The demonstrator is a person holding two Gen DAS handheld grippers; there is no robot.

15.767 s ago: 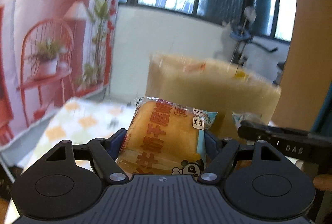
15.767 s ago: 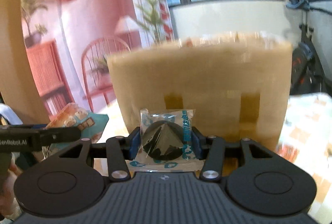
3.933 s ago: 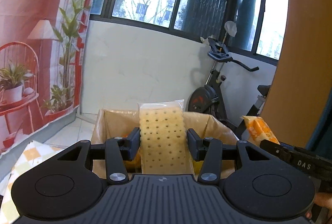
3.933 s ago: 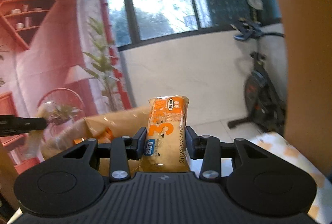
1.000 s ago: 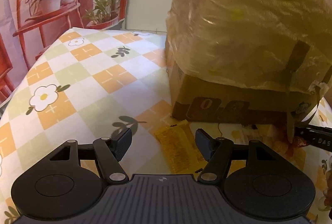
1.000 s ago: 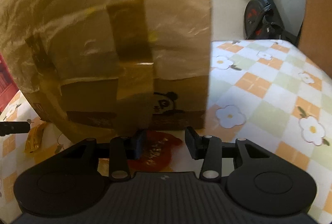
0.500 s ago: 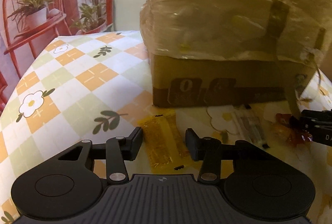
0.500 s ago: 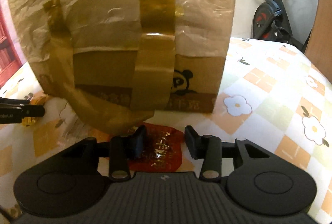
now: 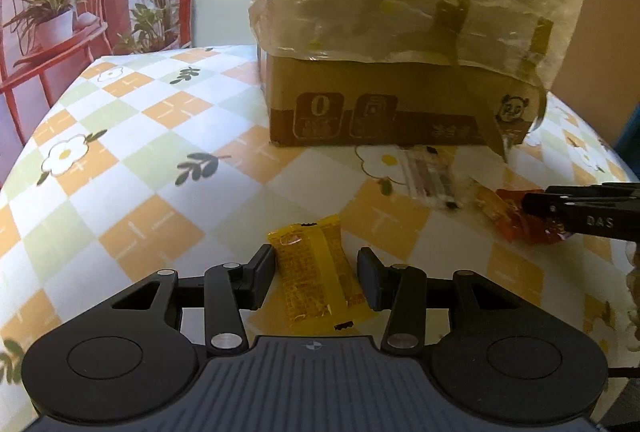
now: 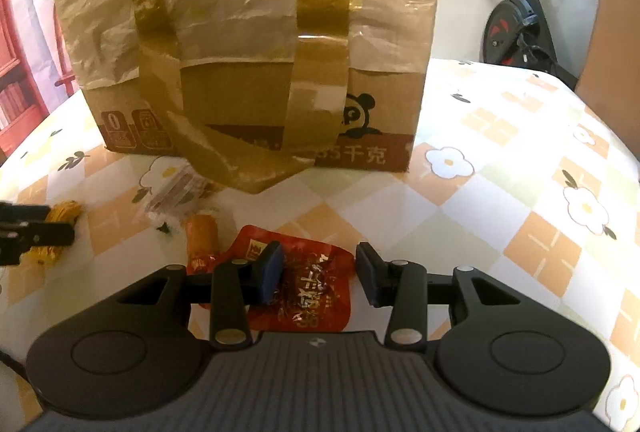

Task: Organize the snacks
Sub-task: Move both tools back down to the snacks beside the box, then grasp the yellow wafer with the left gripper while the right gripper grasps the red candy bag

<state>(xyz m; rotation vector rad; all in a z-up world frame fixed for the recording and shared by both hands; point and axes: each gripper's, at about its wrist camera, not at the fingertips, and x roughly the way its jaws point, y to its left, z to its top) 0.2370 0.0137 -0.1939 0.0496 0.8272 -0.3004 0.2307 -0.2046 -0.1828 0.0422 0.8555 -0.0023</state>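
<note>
Left wrist view: we see a crinkled yellow packet (image 9: pixel 316 280) lying flat on the checked tablecloth (image 9: pixel 132 167), between the partly open fingers of the left gripper (image 9: pixel 317 276), whose left finger touches it. Right wrist view: the right gripper (image 10: pixel 319 274), likewise partly open, straddles a glossy red packet (image 10: pixel 312 296). Both lie near a plastic-wrapped, taped cardboard box (image 10: pixel 248 71); open cloth extends rightward.
</note>
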